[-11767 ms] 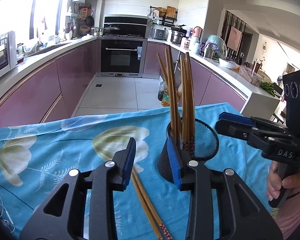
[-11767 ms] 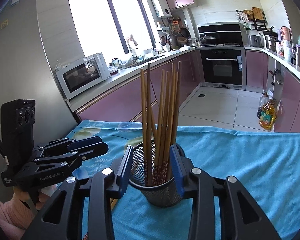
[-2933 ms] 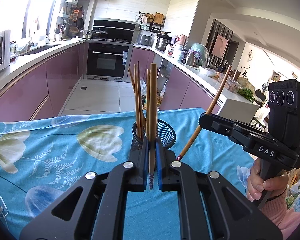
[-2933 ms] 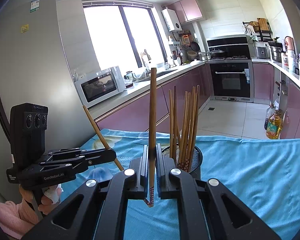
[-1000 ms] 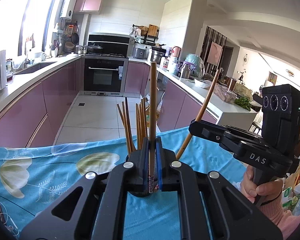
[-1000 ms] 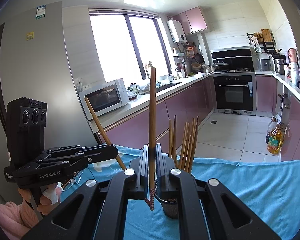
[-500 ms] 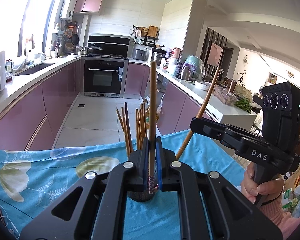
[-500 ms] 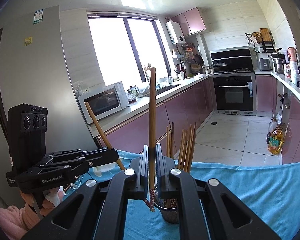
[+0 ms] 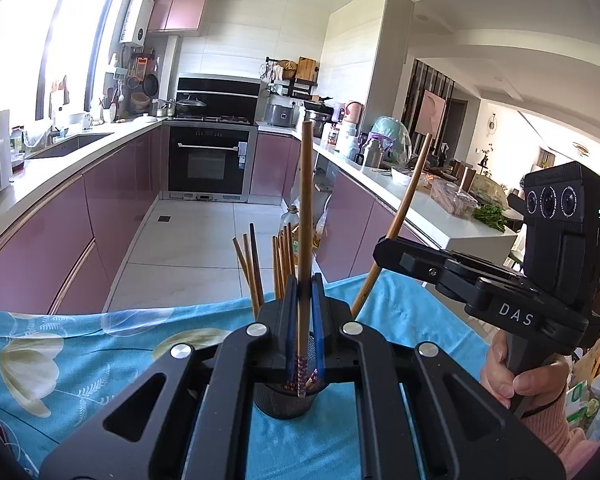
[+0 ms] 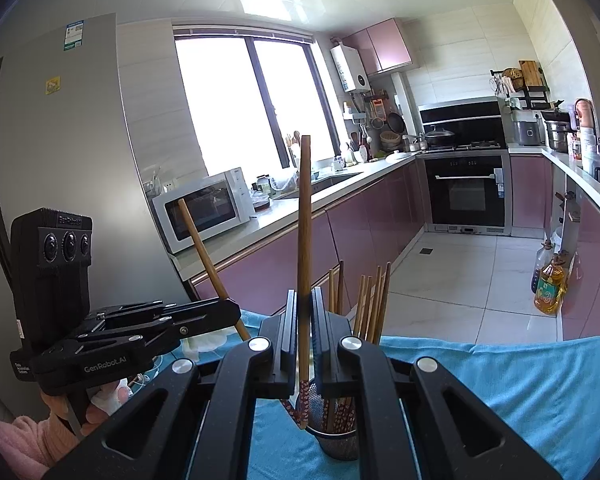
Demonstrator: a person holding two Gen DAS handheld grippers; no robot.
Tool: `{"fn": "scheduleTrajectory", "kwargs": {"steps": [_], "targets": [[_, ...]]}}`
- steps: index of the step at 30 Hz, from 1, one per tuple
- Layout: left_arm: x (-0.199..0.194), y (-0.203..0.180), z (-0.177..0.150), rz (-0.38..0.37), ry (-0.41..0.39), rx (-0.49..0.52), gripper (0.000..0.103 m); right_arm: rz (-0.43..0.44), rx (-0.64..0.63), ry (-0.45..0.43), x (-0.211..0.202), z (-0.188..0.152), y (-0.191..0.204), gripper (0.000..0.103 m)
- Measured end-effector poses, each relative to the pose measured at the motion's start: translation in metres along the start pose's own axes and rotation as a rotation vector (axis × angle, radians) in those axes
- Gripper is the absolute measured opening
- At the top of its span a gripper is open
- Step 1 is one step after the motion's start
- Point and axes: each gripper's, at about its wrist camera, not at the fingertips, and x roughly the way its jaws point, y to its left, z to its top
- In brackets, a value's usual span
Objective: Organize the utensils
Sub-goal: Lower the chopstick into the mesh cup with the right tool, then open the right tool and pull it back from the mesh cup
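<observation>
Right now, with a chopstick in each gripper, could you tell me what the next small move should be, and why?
Probably lower the left gripper a little and open it: its chopstick stands upright with its patterned tip just over the mesh holder. The right gripper is likewise shut on its own chopstick and can follow.

Each fisheye camera sits close behind its own jaws, looking forward and slightly down. Both share the black mesh cylindrical holder just beyond the fingertips.
</observation>
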Motion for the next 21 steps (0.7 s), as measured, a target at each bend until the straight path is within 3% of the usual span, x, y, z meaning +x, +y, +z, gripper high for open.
{"fn": "scheduleTrajectory", "kwargs": {"steps": [5,10,21], "targets": [[0.002,-0.004,0.004,0.017,-0.027,0.02,0.007,-0.019,-0.01,0.007,0.007,0.001,-0.003,0.006],[0.013,-0.002,-0.004,0.05,-0.003,0.037,0.007,-0.045,-0.011,0.037,0.02,-0.005,-0.01,0.006],[0.065,0.008,-0.031,0.036,0.176,0.052,0.008,-0.06,0.021,0.238,0.07,-0.04,-0.029,0.007]]}}
